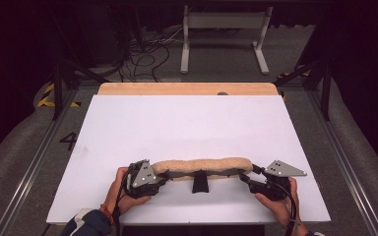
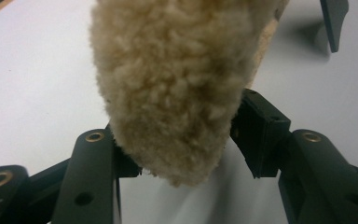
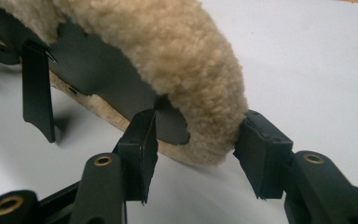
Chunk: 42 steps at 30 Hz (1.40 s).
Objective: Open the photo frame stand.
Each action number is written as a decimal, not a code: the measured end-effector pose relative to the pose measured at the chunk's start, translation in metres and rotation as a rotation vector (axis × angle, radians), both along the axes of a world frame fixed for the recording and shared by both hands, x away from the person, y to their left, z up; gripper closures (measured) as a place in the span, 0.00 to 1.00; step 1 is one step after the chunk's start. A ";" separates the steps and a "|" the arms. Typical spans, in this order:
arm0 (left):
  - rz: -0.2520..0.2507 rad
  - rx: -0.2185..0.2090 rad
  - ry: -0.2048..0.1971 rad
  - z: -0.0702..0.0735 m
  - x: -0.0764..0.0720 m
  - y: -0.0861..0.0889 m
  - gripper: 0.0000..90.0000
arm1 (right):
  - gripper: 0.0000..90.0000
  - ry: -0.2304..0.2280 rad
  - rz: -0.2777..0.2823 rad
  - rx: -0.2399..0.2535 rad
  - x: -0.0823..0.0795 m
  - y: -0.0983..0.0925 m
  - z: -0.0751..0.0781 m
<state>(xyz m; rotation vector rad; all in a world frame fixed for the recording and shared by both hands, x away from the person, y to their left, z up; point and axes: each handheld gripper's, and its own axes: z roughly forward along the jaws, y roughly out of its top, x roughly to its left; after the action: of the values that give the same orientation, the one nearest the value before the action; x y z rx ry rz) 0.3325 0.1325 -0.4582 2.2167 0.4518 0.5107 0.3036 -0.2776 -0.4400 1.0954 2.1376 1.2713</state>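
**Fleece pad gripped at both ends, lifting not yet clearly begun**

The left tool [image 1: 153,178] has its jaws drawn in around the left end of the fleece pad [image 1: 203,165]; in the left gripper view the woolly tip [image 2: 172,88] bulges between the two pads, pressed on both sides. The right tool [image 1: 250,177] holds the opposite end; its near jaw bites on the dark backing [image 3: 107,70] and the far jaw presses the pile, so both tools are clamped on the same thing. The pad stretches left to right across the near part of the bench [image 1: 187,123], close to its near edge; a short black strap [image 1: 200,183] hangs down from its middle, and the shadows beneath suggest the ends are just off the surface, though I cannot be sure. My reading: the grasping is done; what is left is whatever carrying, turning or placing follows, and nothing shows a destination on the white sheet.
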 end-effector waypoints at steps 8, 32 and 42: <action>0.034 0.049 -0.035 0.002 -0.002 -0.002 0.57 | 0.58 -0.006 0.013 -0.022 -0.002 0.000 0.001; 0.015 -0.054 -0.029 0.011 -0.003 0.016 0.52 | 0.74 -0.001 0.018 -0.026 -0.004 -0.009 0.000; -0.023 -0.124 -0.048 0.023 -0.004 0.017 0.51 | 0.80 0.024 0.004 -0.014 -0.003 -0.012 -0.003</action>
<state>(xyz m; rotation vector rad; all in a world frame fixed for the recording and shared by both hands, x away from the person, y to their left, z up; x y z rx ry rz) 0.3283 0.1492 -0.4355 2.0843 0.4215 0.5089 0.3010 -0.2894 -0.4427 1.1068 2.1643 1.2494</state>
